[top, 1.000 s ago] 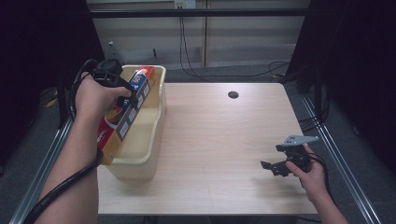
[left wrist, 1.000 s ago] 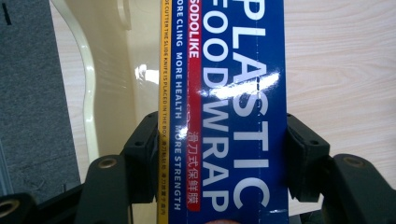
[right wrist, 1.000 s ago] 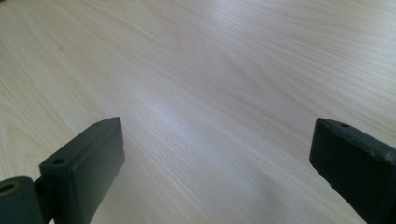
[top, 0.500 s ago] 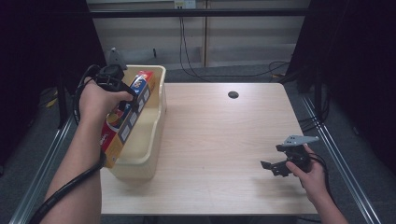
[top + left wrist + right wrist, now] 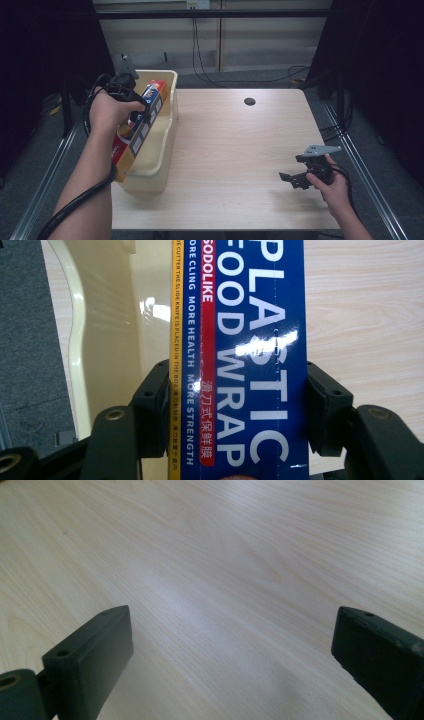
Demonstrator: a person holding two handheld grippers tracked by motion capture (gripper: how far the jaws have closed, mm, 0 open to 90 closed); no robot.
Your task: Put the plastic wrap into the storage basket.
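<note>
The left gripper is squeezing a long blue cardboard box of plastic food wrap, its two black fingers pressing on both long sides. The box is sitting tilted over the cream plastic tub at the left side of the light wooden tabletop, with its far end inside the tub and its near end sticking out over the tub's near left rim. The right gripper is hanging over the near right part of the tabletop, well apart from the tub. Its fingers are standing wide open, holding nothing.
</note>
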